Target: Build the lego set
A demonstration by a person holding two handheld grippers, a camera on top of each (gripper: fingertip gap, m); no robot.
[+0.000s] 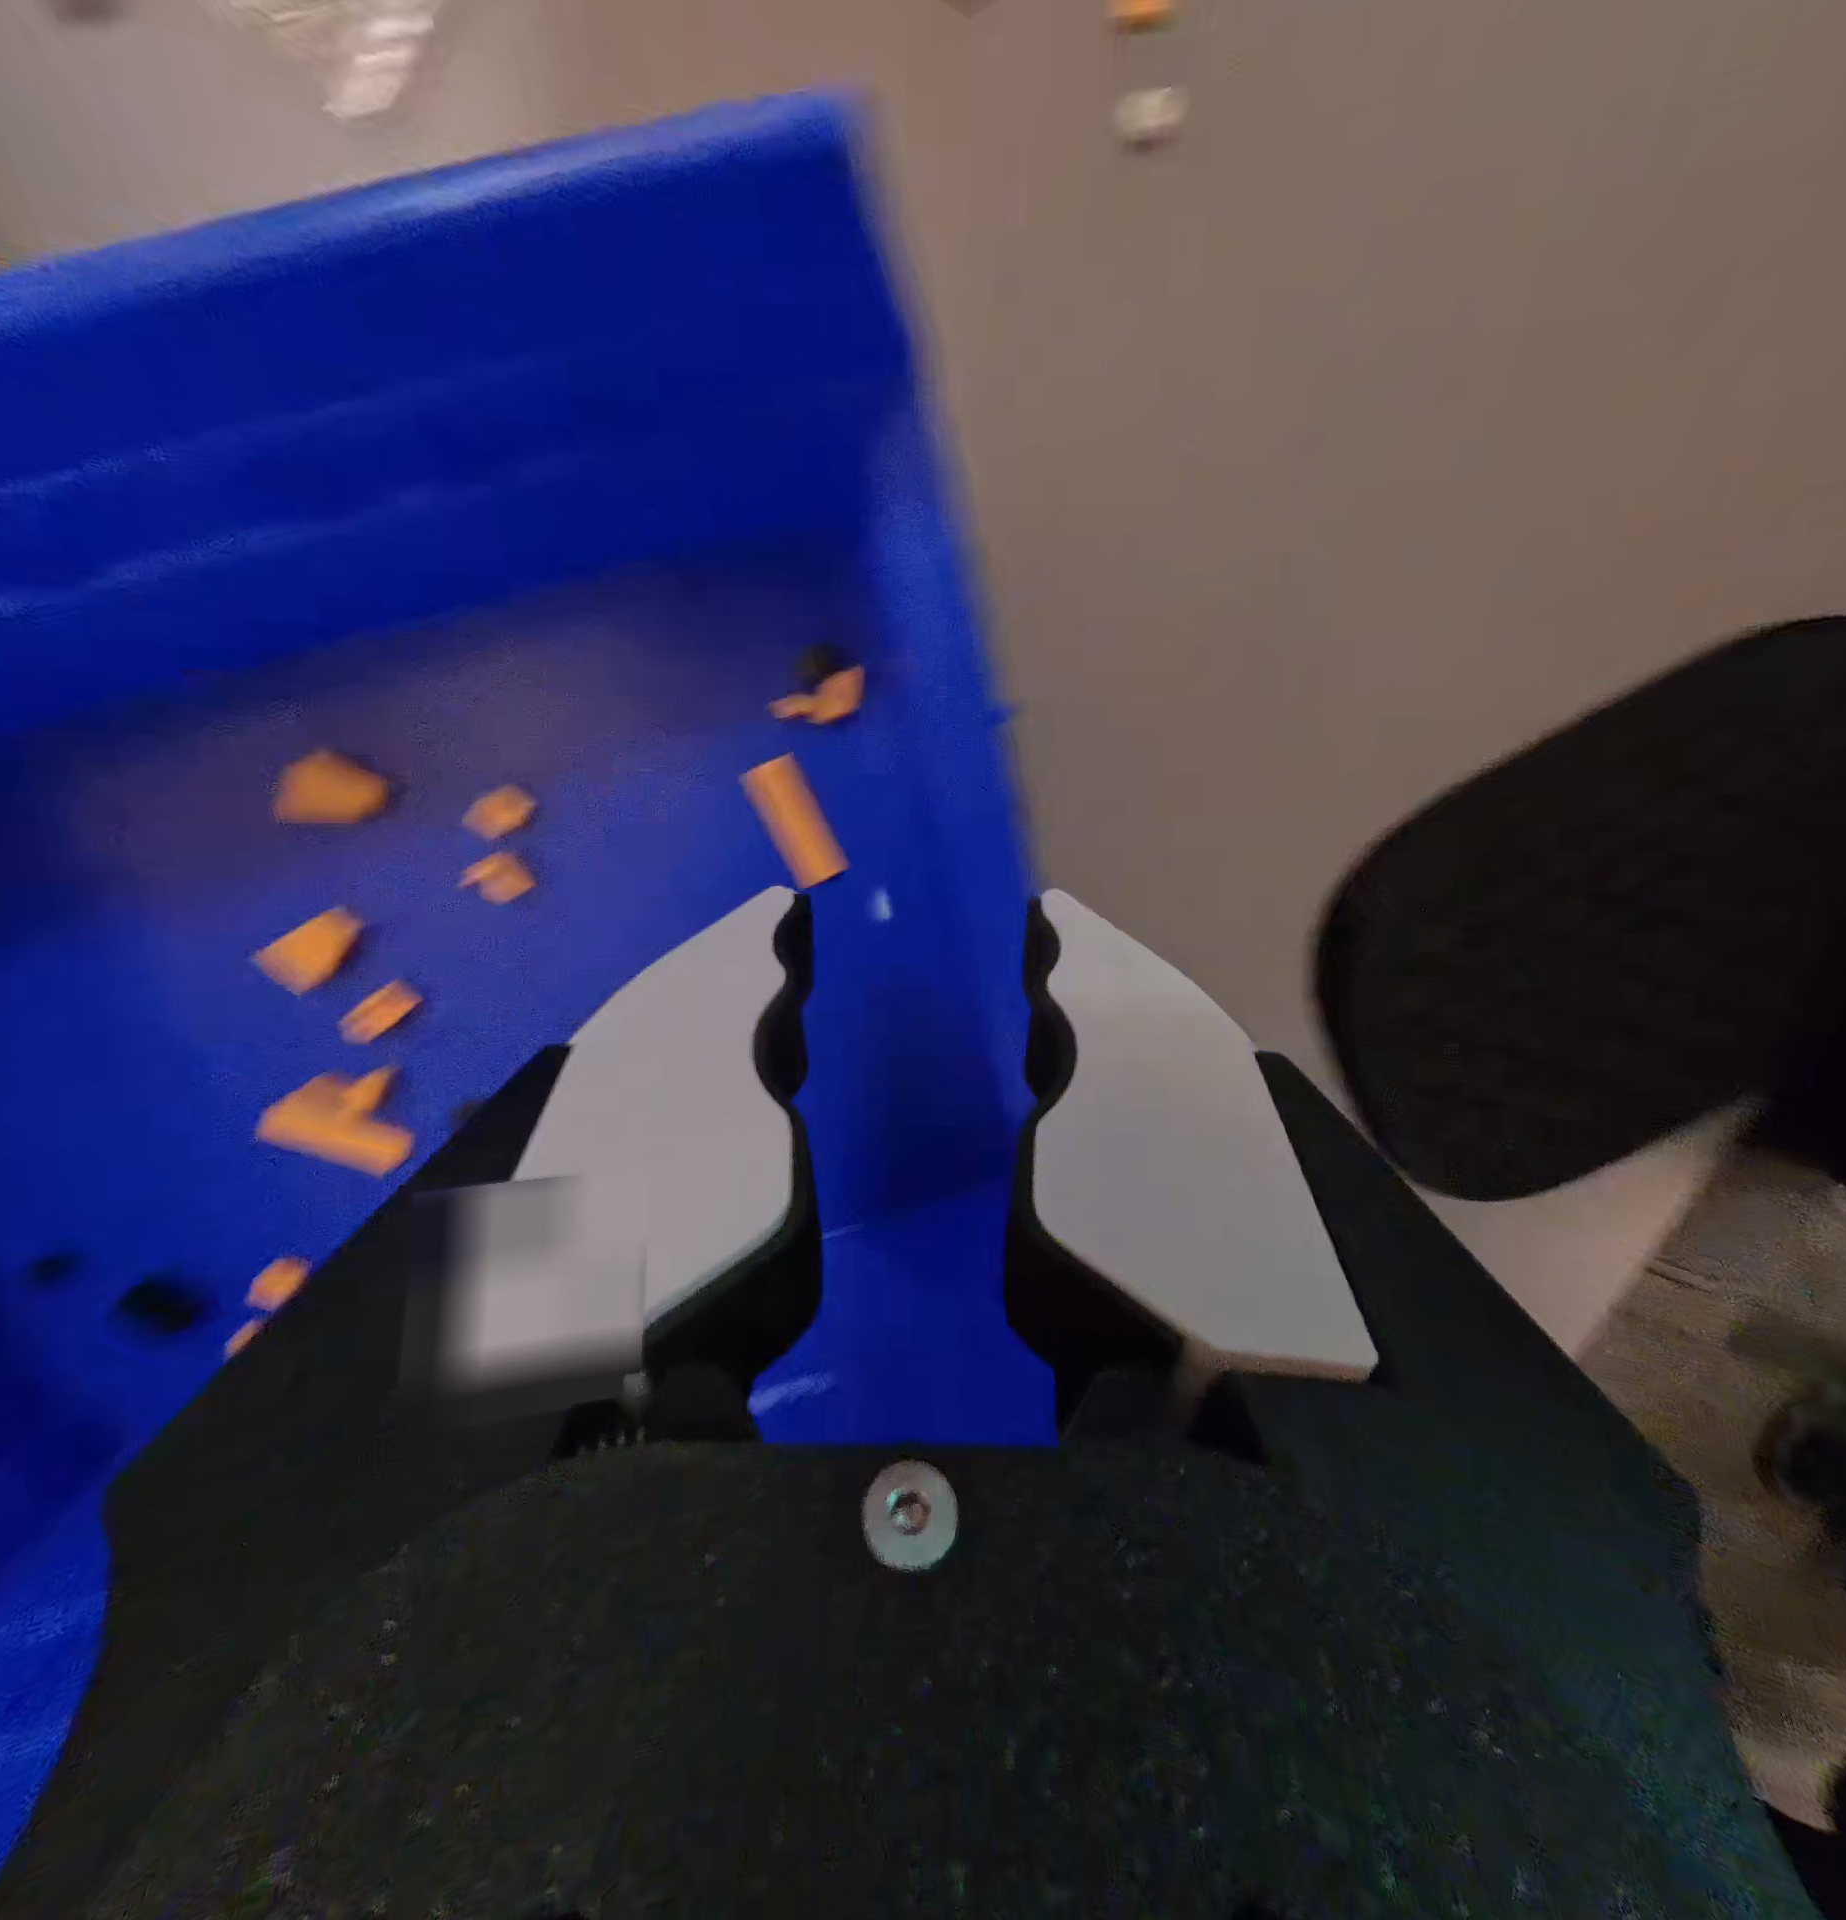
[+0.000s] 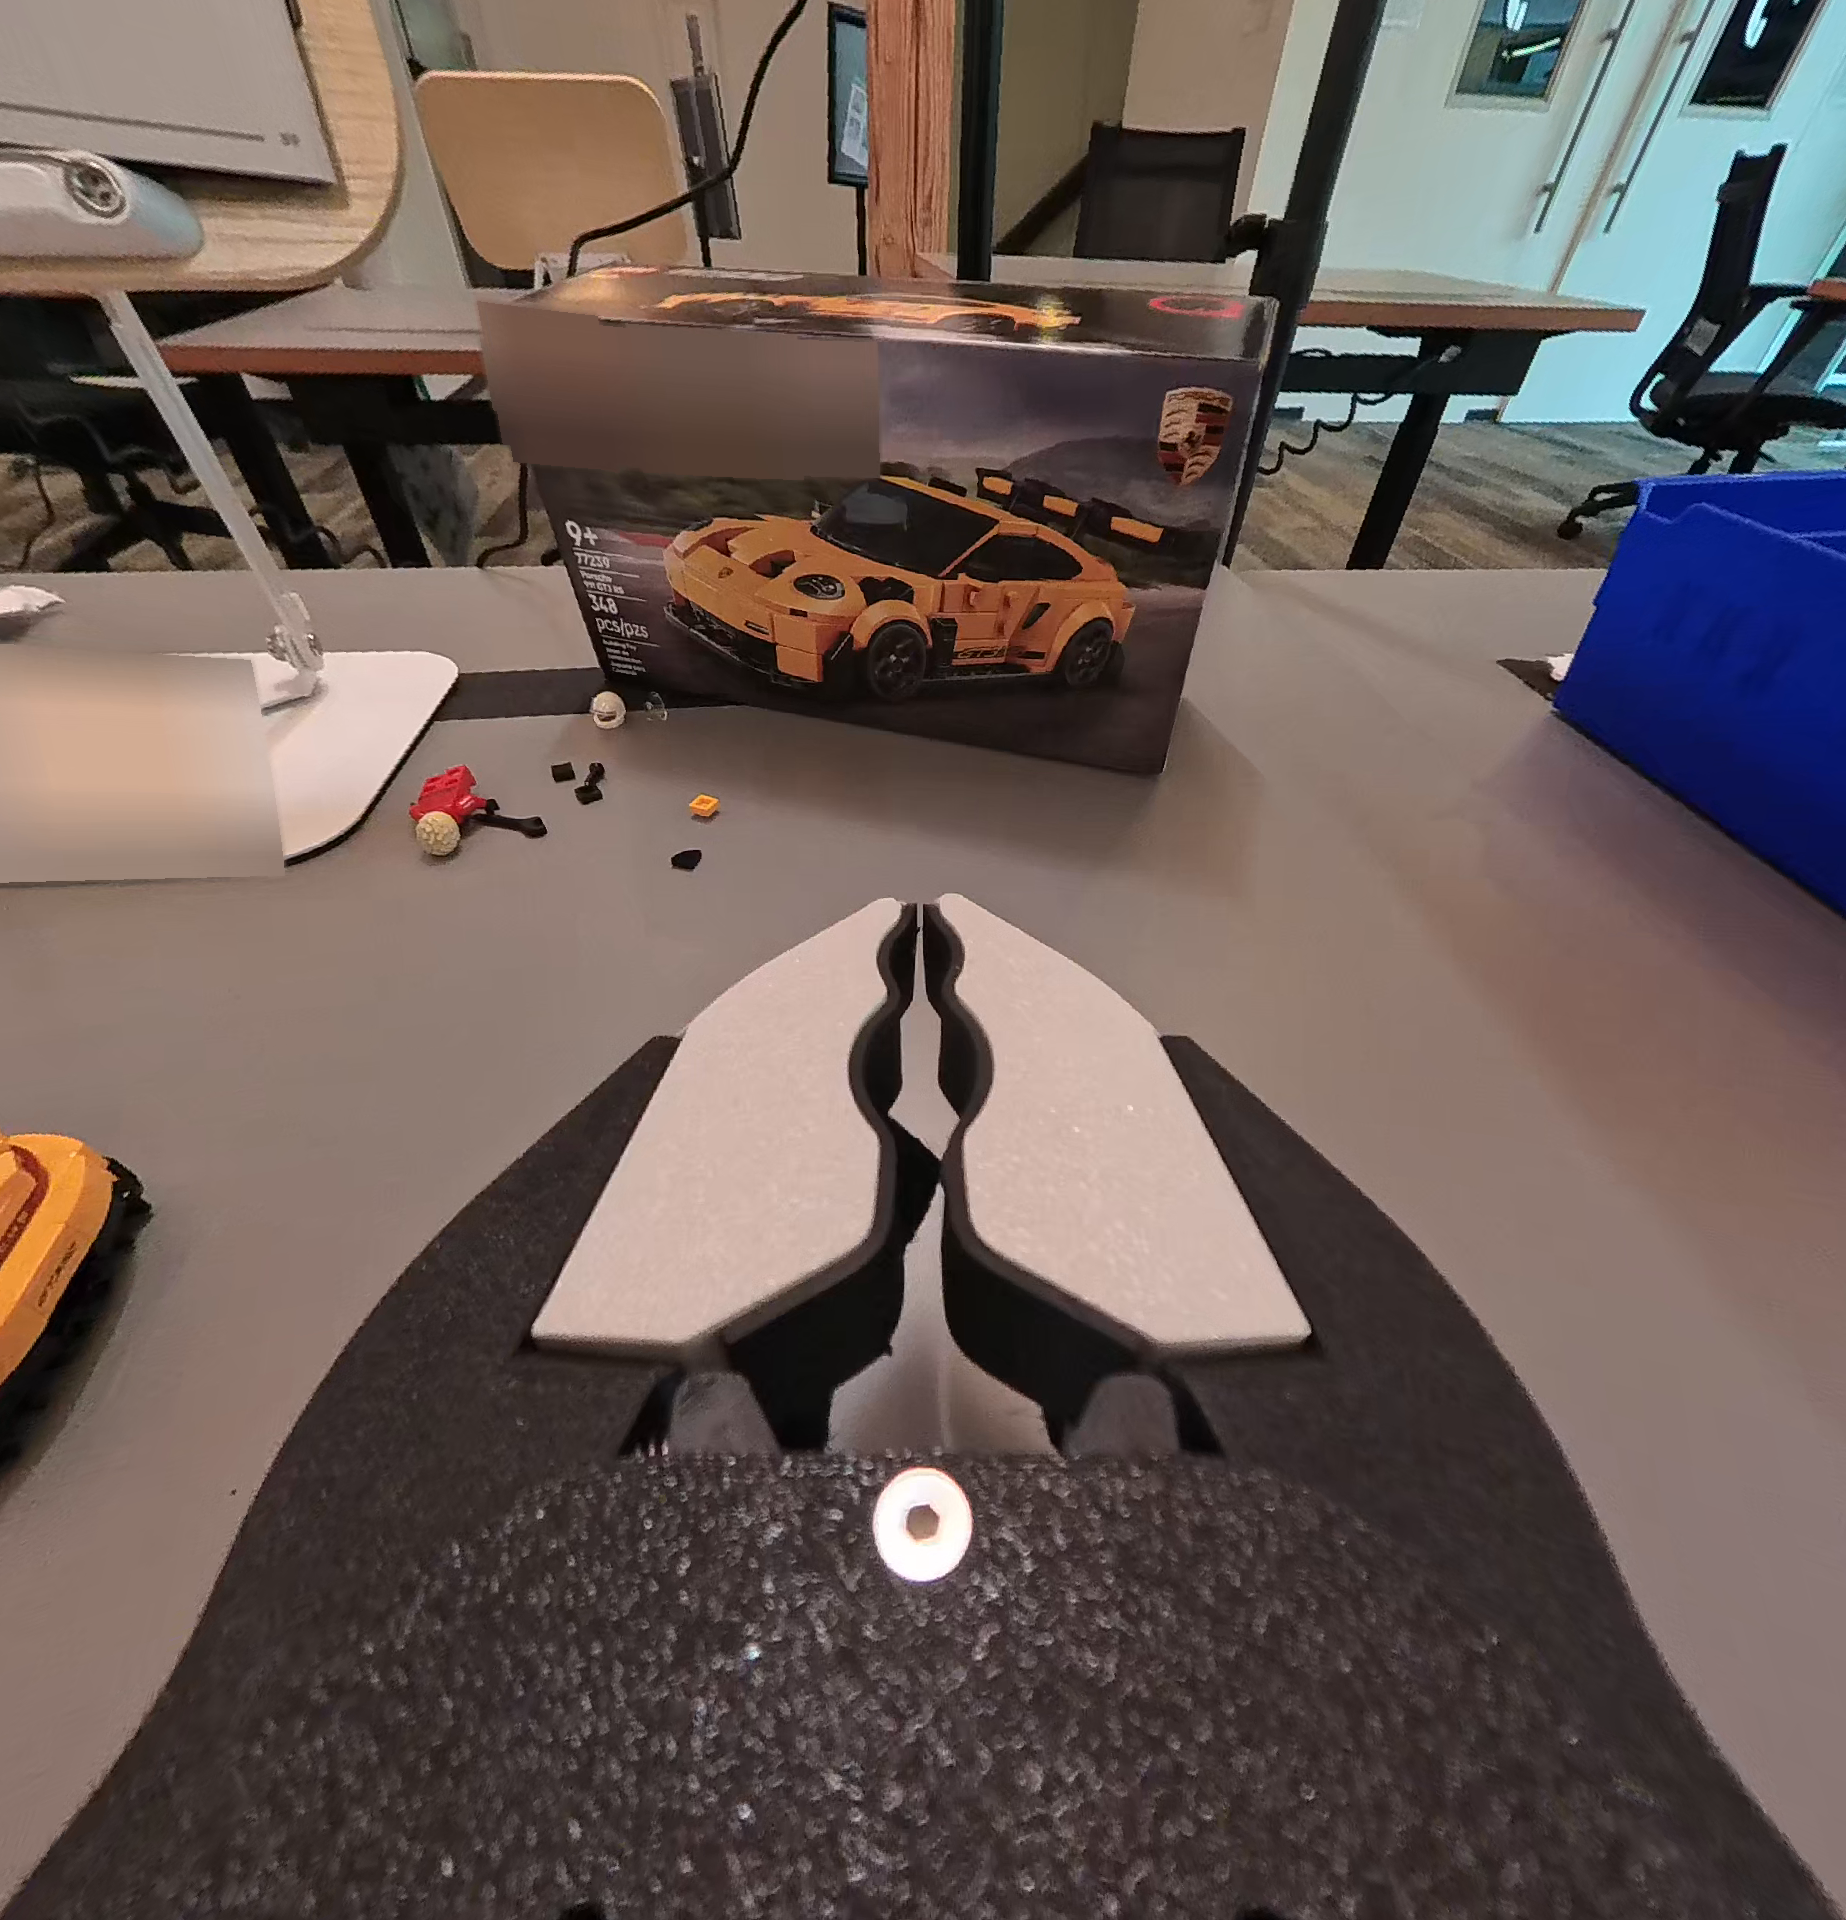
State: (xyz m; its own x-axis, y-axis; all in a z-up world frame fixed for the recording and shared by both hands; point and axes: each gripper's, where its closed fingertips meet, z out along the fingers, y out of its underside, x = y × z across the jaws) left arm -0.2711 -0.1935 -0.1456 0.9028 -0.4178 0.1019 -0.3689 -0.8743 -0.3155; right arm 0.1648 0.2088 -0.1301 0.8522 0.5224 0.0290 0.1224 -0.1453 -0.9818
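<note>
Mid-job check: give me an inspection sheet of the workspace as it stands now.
Surface: grey table, mostly bare ahead of the right gripper.
Job's things: blue bin holding loose orange pieces; part-built orange car at left edge; set box standing upright.
Clutter: small red, black and orange loose parts near the white stand base.
Grippers: left gripper open above the bin, view blurred; right gripper shut, empty.
Cables: black cable behind the box.
Surroundings: desks, office chairs.
</note>
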